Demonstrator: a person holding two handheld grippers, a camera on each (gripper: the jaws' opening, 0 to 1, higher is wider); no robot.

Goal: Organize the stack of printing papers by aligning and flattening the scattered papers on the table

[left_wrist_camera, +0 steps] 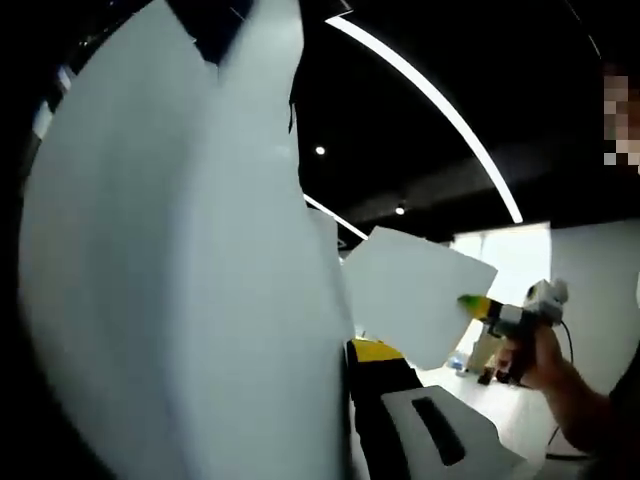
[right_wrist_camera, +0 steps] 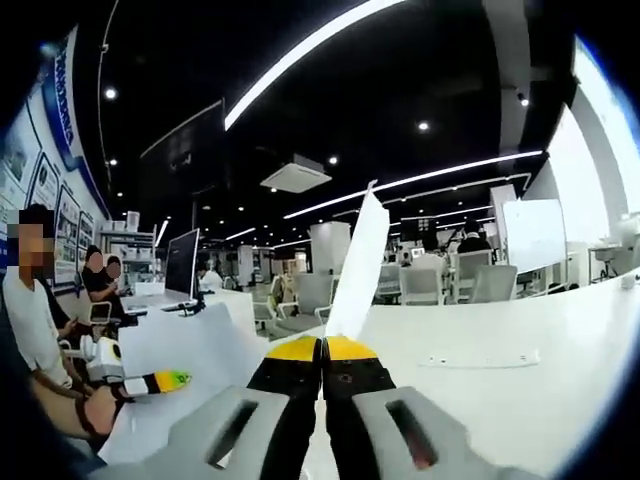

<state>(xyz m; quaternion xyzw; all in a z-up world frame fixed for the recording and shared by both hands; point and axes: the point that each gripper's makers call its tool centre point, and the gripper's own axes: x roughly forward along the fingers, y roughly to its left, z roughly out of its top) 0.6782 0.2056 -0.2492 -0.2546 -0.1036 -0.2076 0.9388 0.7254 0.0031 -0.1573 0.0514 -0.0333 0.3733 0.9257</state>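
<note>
White paper (left_wrist_camera: pixel 180 270) looms right against the left gripper's camera, its jaws hidden, so I cannot tell their state. The right gripper (right_wrist_camera: pixel 323 347) pinches a sheet (right_wrist_camera: pixel 357 268) upright, above the table (right_wrist_camera: pixel 520 390).

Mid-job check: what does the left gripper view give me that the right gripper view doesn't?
Left gripper view: the left sheet broadside, close up; the right sheet face-on in the right claw. Right gripper view: the right sheet edge-on, the left claw from outside, the white table, a monitor. Both: both claws, both sheets, ceiling light strips.
</note>
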